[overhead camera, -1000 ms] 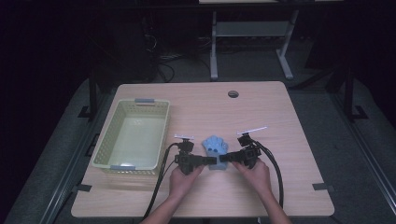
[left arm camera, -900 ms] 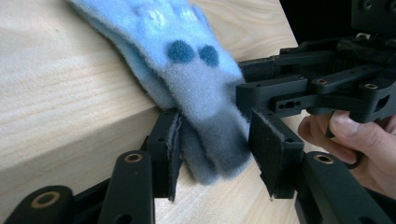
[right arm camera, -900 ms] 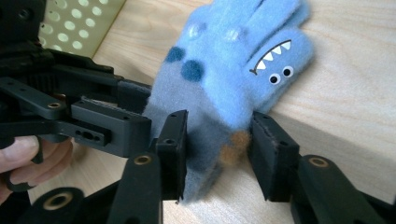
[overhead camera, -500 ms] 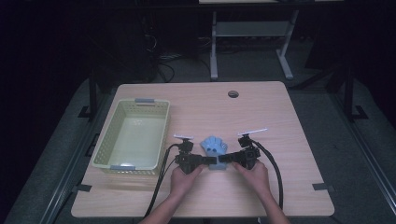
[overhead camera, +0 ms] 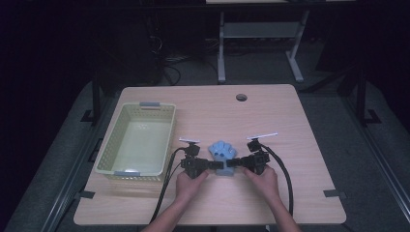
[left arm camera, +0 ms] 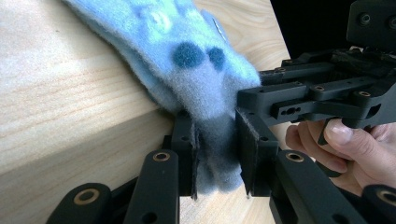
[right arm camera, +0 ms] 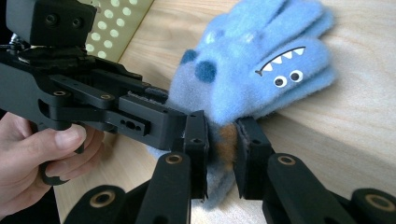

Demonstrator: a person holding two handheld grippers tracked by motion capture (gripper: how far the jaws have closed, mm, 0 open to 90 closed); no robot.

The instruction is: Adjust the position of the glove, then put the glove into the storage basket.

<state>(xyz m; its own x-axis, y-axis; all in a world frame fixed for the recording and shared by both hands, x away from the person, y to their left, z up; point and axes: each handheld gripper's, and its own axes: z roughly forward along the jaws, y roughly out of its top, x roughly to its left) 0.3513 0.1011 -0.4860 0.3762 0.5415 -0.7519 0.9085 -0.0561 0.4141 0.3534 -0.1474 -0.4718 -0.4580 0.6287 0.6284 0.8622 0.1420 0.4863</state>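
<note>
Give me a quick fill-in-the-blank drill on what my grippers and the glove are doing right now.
1. Both grippers are shut on the cuff end of the blue ____.
2. The glove lies between the left gripper and the right gripper on the wooden ____.
3. The basket sits on the ____ side of the table in the high view.

Missing words: glove; table; left

Black claws [overhead camera: 218, 164] with brass-ringed pivots trail black cables [overhead camera: 285, 179].

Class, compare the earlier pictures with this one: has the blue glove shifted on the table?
No. The glove lies the same way right of the basket, though both grippers' jaws have just been closing on its cuff.
</note>
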